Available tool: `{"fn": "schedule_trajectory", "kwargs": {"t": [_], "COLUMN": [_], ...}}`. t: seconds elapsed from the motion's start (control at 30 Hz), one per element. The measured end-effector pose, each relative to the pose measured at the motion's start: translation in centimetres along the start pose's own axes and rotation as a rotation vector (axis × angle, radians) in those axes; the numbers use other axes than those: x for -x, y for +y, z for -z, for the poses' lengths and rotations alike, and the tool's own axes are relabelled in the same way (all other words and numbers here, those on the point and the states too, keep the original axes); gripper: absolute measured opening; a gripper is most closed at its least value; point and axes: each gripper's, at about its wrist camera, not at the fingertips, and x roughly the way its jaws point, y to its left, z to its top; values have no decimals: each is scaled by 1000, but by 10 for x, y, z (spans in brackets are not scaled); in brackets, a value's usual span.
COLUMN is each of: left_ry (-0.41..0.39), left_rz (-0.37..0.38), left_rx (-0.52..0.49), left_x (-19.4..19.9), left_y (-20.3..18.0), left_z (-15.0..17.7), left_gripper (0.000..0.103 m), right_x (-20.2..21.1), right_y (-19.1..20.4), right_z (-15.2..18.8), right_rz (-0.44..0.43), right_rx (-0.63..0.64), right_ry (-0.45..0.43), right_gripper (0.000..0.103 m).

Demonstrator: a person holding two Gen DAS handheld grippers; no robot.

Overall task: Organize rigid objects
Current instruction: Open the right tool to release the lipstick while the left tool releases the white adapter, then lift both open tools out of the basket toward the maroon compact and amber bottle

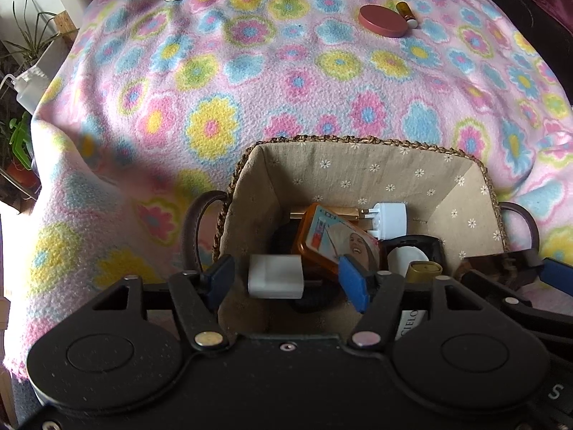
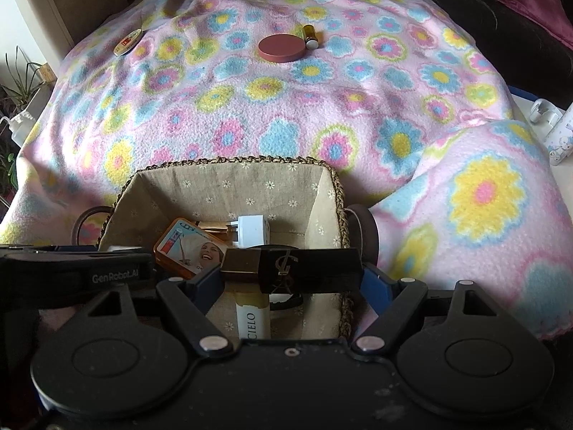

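A woven basket (image 1: 358, 140) (image 2: 232, 160) with a beige daisy lining sits on the floral blanket. My left gripper (image 1: 288, 281) hangs over its left half and is open. A small white block (image 1: 275, 276) sits blurred between its blue pads (image 1: 352, 286), with a gap on each side. My right gripper (image 2: 290, 279) is over the basket's near right side, shut on a black and gold box (image 2: 292, 268) held crosswise. In the basket lie an orange picture tin (image 1: 333, 240), a white plug adapter (image 1: 388, 216) and several other small items.
On the far side of the blanket (image 2: 322, 114) lie a dusky pink round disc (image 2: 281, 47), an amber vial with a white cap (image 2: 309, 37) and a round tin with a red label (image 2: 128, 46). Potted plants (image 1: 25, 43) stand off the left edge, and a white bottle (image 2: 558, 139) off the right.
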Motion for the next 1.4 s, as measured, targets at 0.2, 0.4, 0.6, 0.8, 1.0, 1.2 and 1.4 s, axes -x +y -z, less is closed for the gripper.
{"fn": "schedule_trajectory", "kwargs": {"t": [0.2,0.4,0.6,0.8,1.0,1.2,1.4], "left_ry": [4,9,18,24,35,74,107], "left_rz": [-7,-8,-9,-9,-9,-17,4], "left_rx": [-1,3,4,5,6,10,24], "left_x": [-2,-2,-4,-4,-6,-11,-14], "left_y": [0,0,0,0,0,1,4], "left_z": [-1,0,0,0,0,-1,0], "left_gripper": [65,65,66,66,67,75,77], "right_x": [0,0,0,0,0,0,-1], "right_y": [0,0,0,0,-1,-1,-1], "right_z": [0,0,0,-1,-1,0,0], "right_rz": [-3,-5,-4,-4,-4,-4,-3], "right_rx": [-1,-3,-3,-3,-3,-1,3], "right_ry": [1,1,1,1,1,3,8], "right_gripper": [81,81,82,82,82,82,83]}}
